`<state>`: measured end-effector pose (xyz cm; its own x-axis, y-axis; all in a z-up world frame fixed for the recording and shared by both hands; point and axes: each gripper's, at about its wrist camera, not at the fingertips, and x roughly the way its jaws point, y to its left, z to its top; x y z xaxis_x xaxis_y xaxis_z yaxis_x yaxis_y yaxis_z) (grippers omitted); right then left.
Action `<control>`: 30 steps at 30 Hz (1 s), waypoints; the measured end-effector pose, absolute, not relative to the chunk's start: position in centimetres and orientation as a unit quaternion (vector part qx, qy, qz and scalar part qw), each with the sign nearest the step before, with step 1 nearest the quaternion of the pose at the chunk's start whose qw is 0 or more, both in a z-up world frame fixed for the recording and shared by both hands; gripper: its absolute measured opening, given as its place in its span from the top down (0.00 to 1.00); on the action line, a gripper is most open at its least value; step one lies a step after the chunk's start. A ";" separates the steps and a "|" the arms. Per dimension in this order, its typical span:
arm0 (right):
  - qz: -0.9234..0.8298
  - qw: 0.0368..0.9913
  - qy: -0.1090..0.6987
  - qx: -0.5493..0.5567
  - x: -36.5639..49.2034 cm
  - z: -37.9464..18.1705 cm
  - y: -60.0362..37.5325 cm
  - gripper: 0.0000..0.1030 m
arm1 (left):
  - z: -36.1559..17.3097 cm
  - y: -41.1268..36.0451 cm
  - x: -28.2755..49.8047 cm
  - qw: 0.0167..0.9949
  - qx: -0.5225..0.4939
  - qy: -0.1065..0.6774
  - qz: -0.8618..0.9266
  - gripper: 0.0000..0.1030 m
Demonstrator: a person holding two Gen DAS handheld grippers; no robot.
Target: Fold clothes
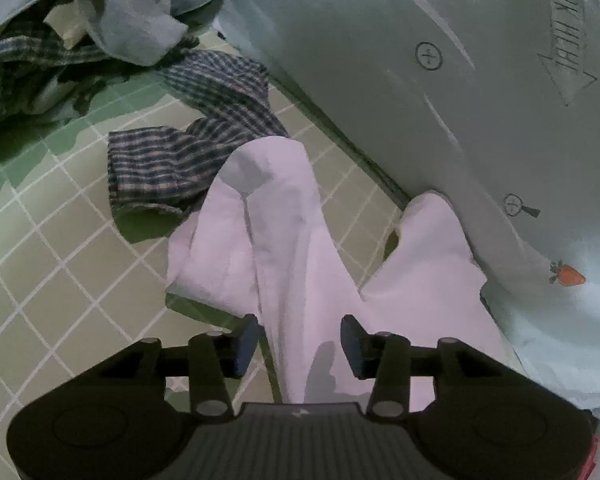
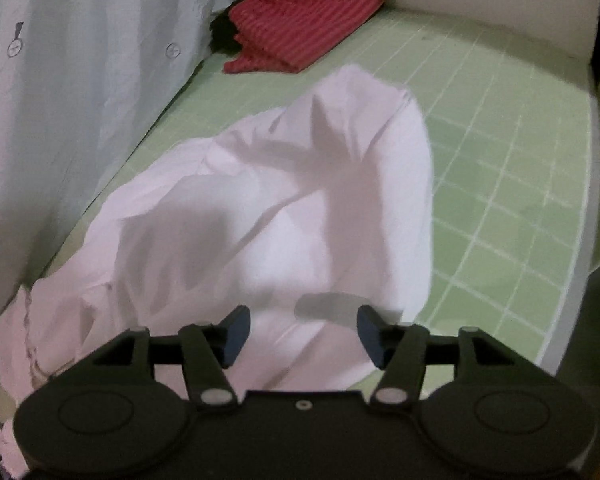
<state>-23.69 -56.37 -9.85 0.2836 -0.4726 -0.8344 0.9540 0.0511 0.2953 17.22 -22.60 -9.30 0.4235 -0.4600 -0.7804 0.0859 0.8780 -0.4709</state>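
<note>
The pink garment (image 1: 284, 240) is spread on the green grid mat (image 1: 60, 240), directly beneath both tools. The left tool (image 1: 300, 346) and right tool (image 2: 304, 334) are angled downward, jaws parted, nothing gripped.

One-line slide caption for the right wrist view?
Open right gripper above a crumpled pale pink garment on the green grid mat, red striped cloth behind.

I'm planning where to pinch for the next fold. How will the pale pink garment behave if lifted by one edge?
The pale pink garment is likely floppy: it lies in soft creases and humps. It would probably drape and sag rather than hold shape. It looks thin and light, so pushing would likely bunch it on the green gridded mat rather than slide it flat.
</note>
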 end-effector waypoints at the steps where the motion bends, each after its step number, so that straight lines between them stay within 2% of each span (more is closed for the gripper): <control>1: -0.539 0.669 0.273 0.433 -23.7 -9.6 -56.4 0.41 | -9.3 -22.6 17.3 0.824 -0.183 0.510 -0.164 0.51; 5: -0.565 0.663 0.275 0.406 -23.5 -9.1 -56.4 0.37 | -8.8 -22.5 17.6 0.832 -0.182 0.498 -0.162 0.40; 13: -0.598 0.638 0.298 0.382 -22.9 -9.4 -56.9 0.36 | -8.9 -23.5 18.8 0.831 -0.178 0.503 -0.157 0.39; 17: -0.613 0.637 0.296 0.363 -22.4 -8.7 -56.6 0.29 | -9.2 -24.4 19.5 0.826 -0.174 0.512 -0.159 0.39; 19: -0.623 0.634 0.295 0.352 -22.3 -8.3 -56.4 0.23 | -9.3 -24.8 19.8 0.825 -0.168 0.516 -0.158 0.34; 21: -0.632 0.626 0.297 0.346 -22.4 -8.0 -56.2 0.23 | -9.4 -25.1 20.0 0.830 -0.154 0.516 -0.144 0.30; 25: -0.628 0.612 0.306 0.370 -22.9 -9.2 -56.7 0.19 | -10.4 -25.1 20.7 0.818 -0.164 0.534 -0.136 0.30; 27: -0.615 0.611 0.307 0.392 -23.1 -10.0 -57.0 0.19 | -10.7 -25.3 20.7 0.815 -0.161 0.540 -0.137 0.31; 28: -0.605 0.614 0.307 0.402 -23.0 -10.4 -57.2 0.19 | -10.8 -25.4 20.7 0.815 -0.158 0.541 -0.137 0.37; 29: -0.594 0.619 0.309 0.410 -22.8 -10.7 -57.4 0.20 | -10.8 -25.5 20.7 0.815 -0.158 0.540 -0.141 0.43; 30: -0.581 0.626 0.310 0.418 -22.5 -11.0 -57.5 0.30 | -10.9 -25.5 20.8 0.813 -0.161 0.540 -0.146 0.59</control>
